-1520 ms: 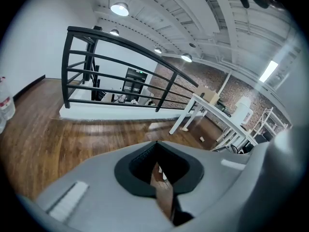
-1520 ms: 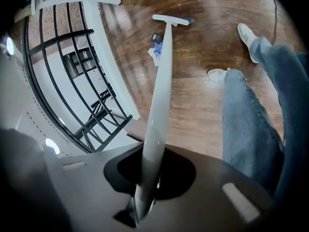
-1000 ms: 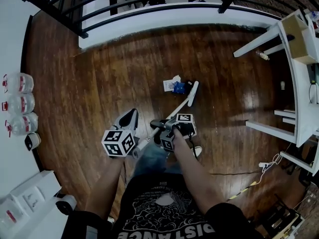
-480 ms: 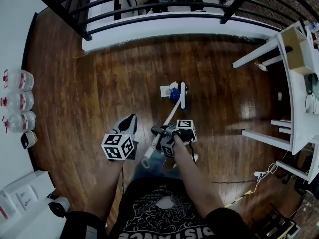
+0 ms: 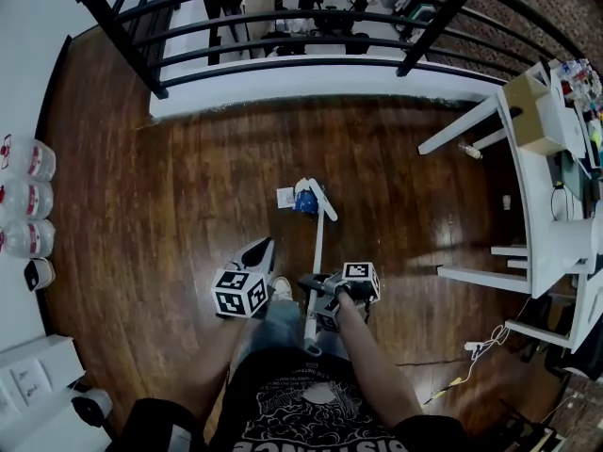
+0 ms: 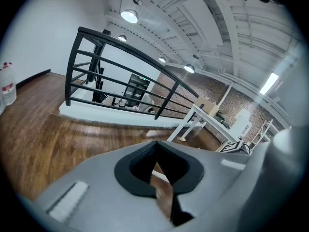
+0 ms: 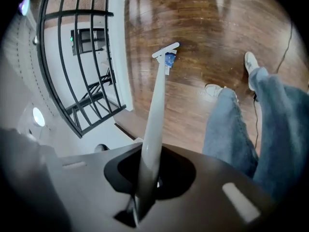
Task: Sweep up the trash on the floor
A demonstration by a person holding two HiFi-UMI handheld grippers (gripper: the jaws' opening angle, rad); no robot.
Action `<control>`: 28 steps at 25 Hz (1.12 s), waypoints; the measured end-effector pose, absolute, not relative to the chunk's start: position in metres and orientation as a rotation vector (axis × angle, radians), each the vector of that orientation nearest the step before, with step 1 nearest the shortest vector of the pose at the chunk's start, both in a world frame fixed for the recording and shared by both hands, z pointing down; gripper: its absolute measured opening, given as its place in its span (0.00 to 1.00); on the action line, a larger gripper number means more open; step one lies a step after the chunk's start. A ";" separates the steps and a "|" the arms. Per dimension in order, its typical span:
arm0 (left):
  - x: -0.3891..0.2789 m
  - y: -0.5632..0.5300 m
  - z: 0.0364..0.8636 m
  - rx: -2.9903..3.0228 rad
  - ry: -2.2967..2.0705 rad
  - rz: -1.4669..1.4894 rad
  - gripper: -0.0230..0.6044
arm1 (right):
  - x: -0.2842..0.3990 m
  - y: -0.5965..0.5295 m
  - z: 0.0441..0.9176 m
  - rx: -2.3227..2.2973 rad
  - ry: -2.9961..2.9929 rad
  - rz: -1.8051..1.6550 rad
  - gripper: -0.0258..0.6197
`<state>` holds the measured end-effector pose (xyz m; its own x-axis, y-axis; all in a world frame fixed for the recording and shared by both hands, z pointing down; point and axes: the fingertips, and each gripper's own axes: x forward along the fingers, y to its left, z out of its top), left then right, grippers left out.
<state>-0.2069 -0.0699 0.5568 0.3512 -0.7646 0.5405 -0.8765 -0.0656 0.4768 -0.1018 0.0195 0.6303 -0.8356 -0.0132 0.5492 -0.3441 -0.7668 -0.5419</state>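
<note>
**Wooden boards not yet clean: the trash sits against the broom head**

On your left, the left gripper (image 5: 256, 254) has its jaws pressed together with nothing between them. It is held out in front of you and takes no part in the sweep. Ahead of it and a little to the right, out on the floor (image 5: 188, 186), lies the trash: a white scrap (image 5: 285, 197) and, touching it on the right, a blue piece (image 5: 303, 201). Both sit in one small heap close against the left side of the broom head (image 5: 323, 201), which rests on the boards. From there the handle (image 5: 315, 252) runs back toward you into the right gripper (image 7: 145, 178), whose jaws are clamped round it not far from its near end.

By my reading, you are partway through. The pieces are bunched together and I see no other litter on the boards, but nothing has been picked up. No dustpan shows in any view, so the collecting is all left to do.
</note>
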 end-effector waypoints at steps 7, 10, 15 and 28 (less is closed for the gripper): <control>-0.155 -0.041 0.547 1.888 -1.379 0.173 0.04 | -0.039 0.056 0.622 0.751 -1.148 2.348 0.08; -0.137 -0.029 0.535 1.896 -1.384 0.162 0.04 | -0.004 0.062 0.615 0.747 -1.204 2.213 0.08; -0.099 -0.013 0.521 1.897 -1.440 0.146 0.04 | 0.062 0.065 0.609 0.731 -1.328 2.011 0.08; 0.080 0.045 0.495 1.875 -1.597 0.112 0.04 | 0.265 0.096 0.596 0.630 -1.636 1.453 0.07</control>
<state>0.0805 0.0451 0.4948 0.2496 -0.8485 0.4666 -0.9052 -0.0333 0.4237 0.2653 0.0963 0.5964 -0.5229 0.1579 0.8376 -0.8132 0.2021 -0.5457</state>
